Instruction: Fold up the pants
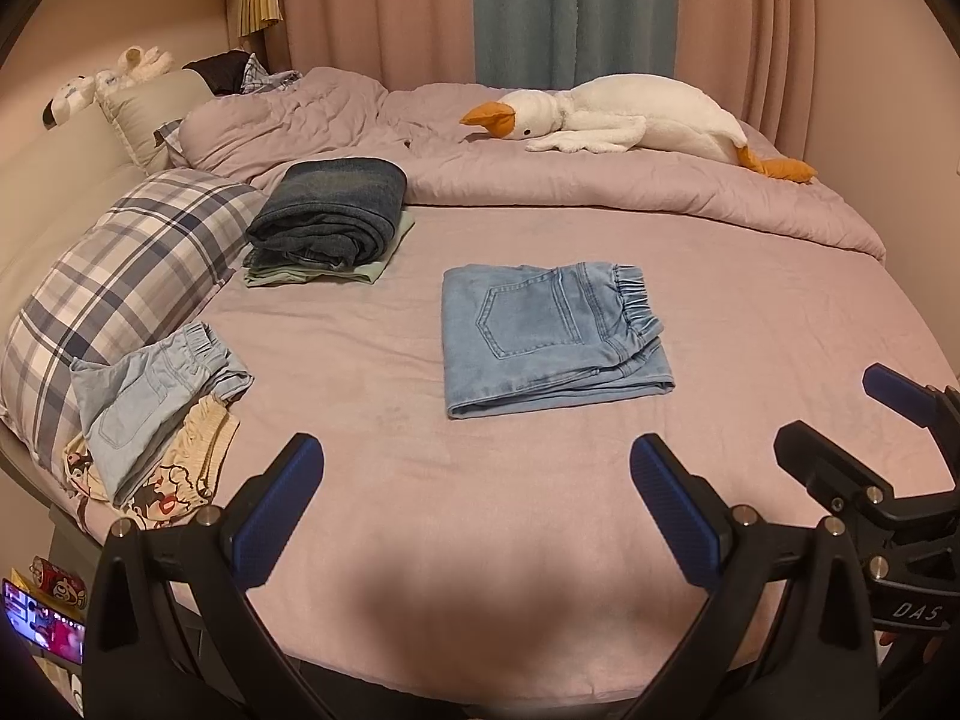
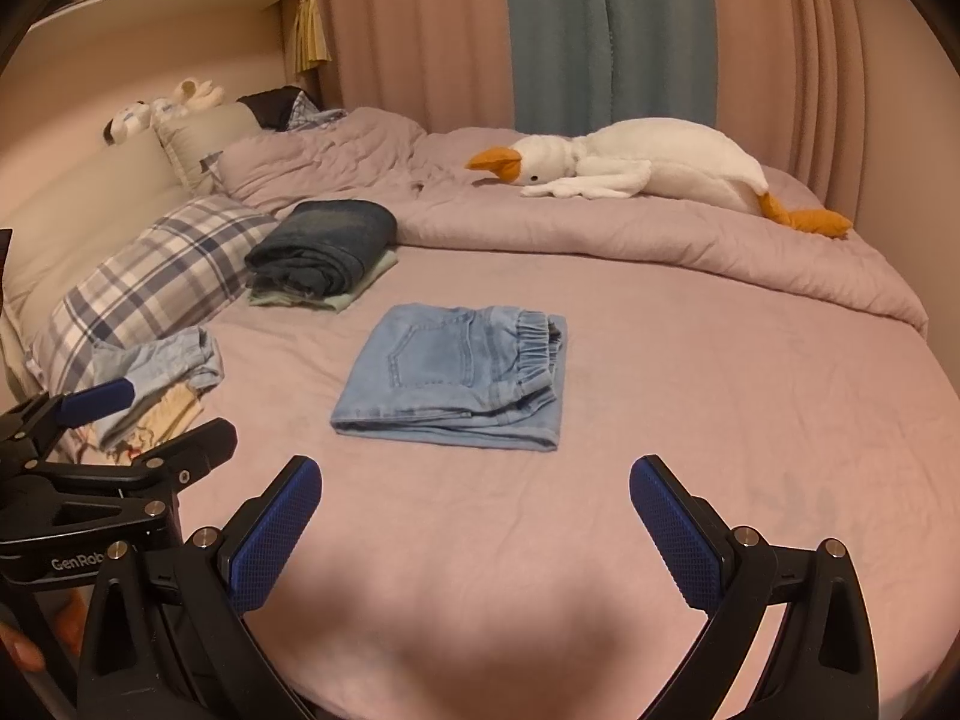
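Left wrist view shows the light-blue jeans (image 1: 549, 339) folded square mid-bed, near the folded dark jeans (image 1: 333, 213), while both the left gripper (image 1: 474, 501) and right gripper (image 2: 474, 507) hang spread and empty, apparently finished.
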A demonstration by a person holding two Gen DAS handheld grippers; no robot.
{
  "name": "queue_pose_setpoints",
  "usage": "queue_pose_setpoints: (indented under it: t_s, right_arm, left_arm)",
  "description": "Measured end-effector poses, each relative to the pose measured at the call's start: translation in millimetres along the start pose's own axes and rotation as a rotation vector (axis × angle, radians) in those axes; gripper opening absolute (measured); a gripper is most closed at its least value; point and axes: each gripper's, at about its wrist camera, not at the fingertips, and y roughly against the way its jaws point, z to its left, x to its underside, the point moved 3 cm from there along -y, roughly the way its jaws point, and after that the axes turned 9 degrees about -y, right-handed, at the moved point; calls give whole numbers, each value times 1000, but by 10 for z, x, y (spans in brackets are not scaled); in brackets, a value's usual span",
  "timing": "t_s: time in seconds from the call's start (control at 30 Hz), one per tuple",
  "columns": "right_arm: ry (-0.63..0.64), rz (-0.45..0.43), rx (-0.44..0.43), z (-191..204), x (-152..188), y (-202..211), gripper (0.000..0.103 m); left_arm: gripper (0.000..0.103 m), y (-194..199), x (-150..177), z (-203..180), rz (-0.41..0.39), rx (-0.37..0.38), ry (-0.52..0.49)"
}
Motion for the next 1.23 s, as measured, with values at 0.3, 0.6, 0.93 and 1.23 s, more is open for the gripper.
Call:
queue_pose_setpoints:
  t_s: [0.3,0.6,0.93,1.23]
  right_arm:
    - [-1,0,0,2,8,1,102]
    - [6,6,-1,-3,13,-13,102]
    - [9,14,1,20,23,-46,102]
    - [15,19,3,29,16,-76,102]
  left_arm:
    - [102,-7,8,-1,1,1,1]
    - [102,-51,39,-8,7,5,6]
    - [102,-63,39,-5,9,7,9]
    - [102,-129,55,-5,19,12,9]
